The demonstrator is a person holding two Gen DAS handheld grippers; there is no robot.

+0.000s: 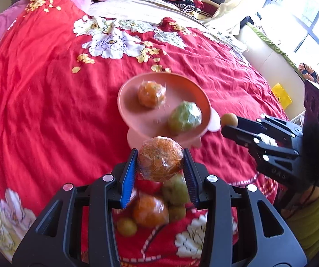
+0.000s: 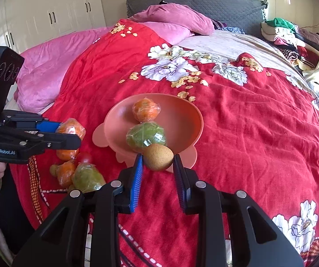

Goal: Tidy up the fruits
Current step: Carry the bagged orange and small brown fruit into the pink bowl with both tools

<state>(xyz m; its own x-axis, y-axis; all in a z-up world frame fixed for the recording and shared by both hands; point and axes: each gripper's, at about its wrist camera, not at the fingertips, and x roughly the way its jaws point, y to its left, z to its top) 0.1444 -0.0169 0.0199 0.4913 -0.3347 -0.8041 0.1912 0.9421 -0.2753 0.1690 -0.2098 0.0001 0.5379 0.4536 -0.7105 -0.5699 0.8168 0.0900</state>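
Two wrapped fruits, an orange [image 2: 145, 109] and a green one [image 2: 145, 136], lie in our pink bowl [image 2: 181, 120] on the red bedspread [image 2: 259, 133]. Our left tool [image 1: 159, 162] clasps a wrapped orange [image 1: 160, 161] above the loose fruit pile [image 1: 152, 209]; our right tool [image 2: 158, 163] pinches a brown kiwi [image 2: 158, 156] at the bowl's near rim.

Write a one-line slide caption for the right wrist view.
Right gripper holds a kiwi at the pink bowl, left gripper an orange.

Bright daylight floods from a glaring window [image 1: 311, 22]; fisheye edges bend darkly, and fruit below the left claw [image 1: 160, 155] blurs.
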